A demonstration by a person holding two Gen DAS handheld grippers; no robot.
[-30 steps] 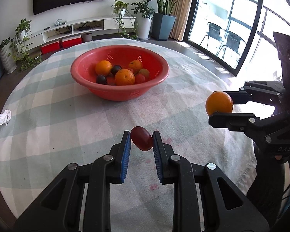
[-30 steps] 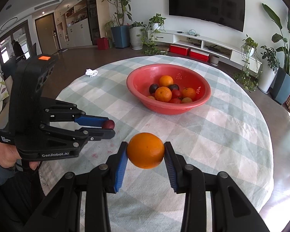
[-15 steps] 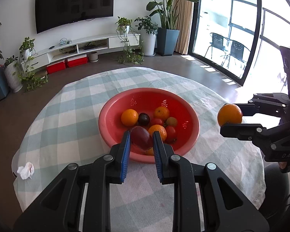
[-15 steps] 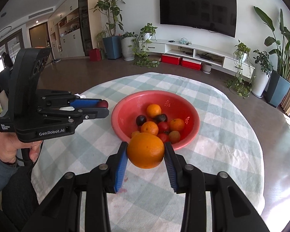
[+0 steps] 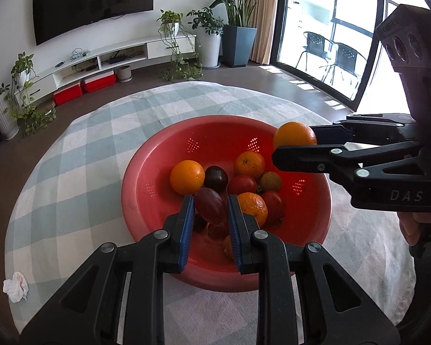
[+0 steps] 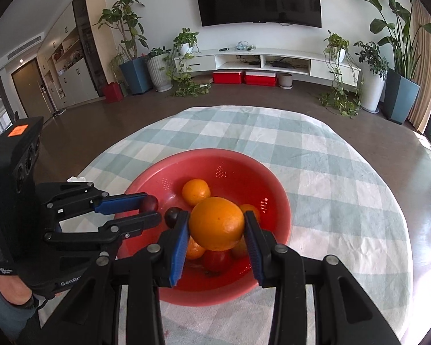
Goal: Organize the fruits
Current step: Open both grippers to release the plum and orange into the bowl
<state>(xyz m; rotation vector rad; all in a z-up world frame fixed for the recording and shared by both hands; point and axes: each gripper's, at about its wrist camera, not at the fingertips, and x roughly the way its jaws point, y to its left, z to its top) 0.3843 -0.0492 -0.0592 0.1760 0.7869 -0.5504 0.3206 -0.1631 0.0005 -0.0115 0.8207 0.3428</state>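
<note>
A red perforated bowl (image 5: 158, 172) (image 6: 273, 178) sits on the checked tablecloth and holds several oranges, tomatoes and dark plums. My left gripper (image 5: 209, 207) is shut on a dark red plum (image 5: 210, 204) and holds it over the bowl's near side; it also shows in the right wrist view (image 6: 151, 211). My right gripper (image 6: 217, 225) is shut on a large orange (image 6: 217, 222) above the bowl; in the left wrist view this gripper (image 5: 297, 143) and the orange (image 5: 294, 136) hang over the bowl's right rim.
A crumpled white tissue (image 5: 15, 286) lies near the table's left edge. The round table (image 5: 71, 149) has a pale green checked cloth with faint red stains. Plants, a TV unit and glass doors stand beyond the table.
Both grippers have moved forward with their fruit, from short of the bowl to over it. The bowl now looks much closer in both views.
</note>
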